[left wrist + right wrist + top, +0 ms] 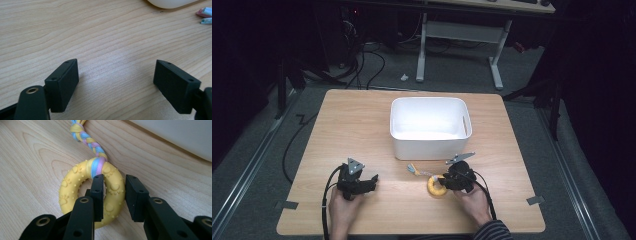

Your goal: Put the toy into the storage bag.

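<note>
High view: yellow ring toy flat on the wooden table, near the front edge and just in front of the white bin, braided tail trailing toward the bin. Right gripper down at the ring's right side, touching it. Left gripper well apart to the left, over bare wood.

Left gripper view: jaws spread wide, nothing between them but table; corner of the bin and the tips of the tail at the far top right.

Right gripper view: ring lying flat, studded with paw prints and small bumps. Jaws drawn close across the ring's right-hand band, one pad through the hole, the other outside the rim; inner pad against the rubber, a thin gap possibly left at the outer one, so grip looks made but not certain. Braid knotted at the ring's far side, running away toward the bin wall.

Likely light, rubbery, slightly yielding, bumps helping against slip. Braid soft and floppy, apt to dangle once lifted. Best hold: across the band, as placed here
</note>
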`<state>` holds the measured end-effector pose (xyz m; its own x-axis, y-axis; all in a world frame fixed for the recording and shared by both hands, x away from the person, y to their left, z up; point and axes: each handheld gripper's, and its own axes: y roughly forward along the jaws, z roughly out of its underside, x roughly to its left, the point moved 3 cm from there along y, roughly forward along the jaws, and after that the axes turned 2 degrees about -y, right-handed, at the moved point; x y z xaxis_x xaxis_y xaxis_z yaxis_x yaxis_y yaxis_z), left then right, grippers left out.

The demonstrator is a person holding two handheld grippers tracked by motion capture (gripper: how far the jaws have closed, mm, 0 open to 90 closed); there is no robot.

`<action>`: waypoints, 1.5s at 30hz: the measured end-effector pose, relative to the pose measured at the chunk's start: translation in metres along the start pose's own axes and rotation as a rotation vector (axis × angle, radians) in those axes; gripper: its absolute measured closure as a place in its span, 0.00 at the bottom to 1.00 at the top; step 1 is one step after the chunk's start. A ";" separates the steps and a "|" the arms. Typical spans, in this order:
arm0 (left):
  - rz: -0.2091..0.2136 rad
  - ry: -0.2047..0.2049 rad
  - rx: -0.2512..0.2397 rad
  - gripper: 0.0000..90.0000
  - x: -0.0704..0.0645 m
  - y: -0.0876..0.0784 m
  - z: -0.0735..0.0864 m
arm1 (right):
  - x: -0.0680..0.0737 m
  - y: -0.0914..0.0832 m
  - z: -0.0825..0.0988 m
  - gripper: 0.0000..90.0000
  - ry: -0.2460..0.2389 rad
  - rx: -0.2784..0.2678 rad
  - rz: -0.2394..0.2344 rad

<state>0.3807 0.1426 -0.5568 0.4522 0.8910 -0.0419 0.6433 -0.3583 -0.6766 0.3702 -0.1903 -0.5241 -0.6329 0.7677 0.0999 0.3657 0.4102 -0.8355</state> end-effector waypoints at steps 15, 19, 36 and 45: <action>0.000 0.000 0.000 0.23 0.000 0.000 0.000 | -0.003 -0.018 0.001 0.78 0.009 -0.038 -0.044; 0.000 0.000 0.000 0.23 0.000 0.000 0.000 | -0.003 -0.026 0.002 0.78 -0.010 -0.049 -0.034; 0.000 0.000 0.000 0.23 0.000 0.000 0.000 | 0.000 -0.057 -0.001 0.79 -0.046 -0.100 -0.036; -0.001 0.001 0.000 0.23 0.000 0.000 0.000 | -0.001 -0.078 -0.004 0.79 -0.060 -0.137 -0.035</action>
<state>0.3807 0.1425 -0.5569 0.4521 0.8910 -0.0410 0.6435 -0.3576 -0.6767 0.3451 -0.2204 -0.4569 -0.6849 0.7228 0.0918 0.4300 0.5027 -0.7499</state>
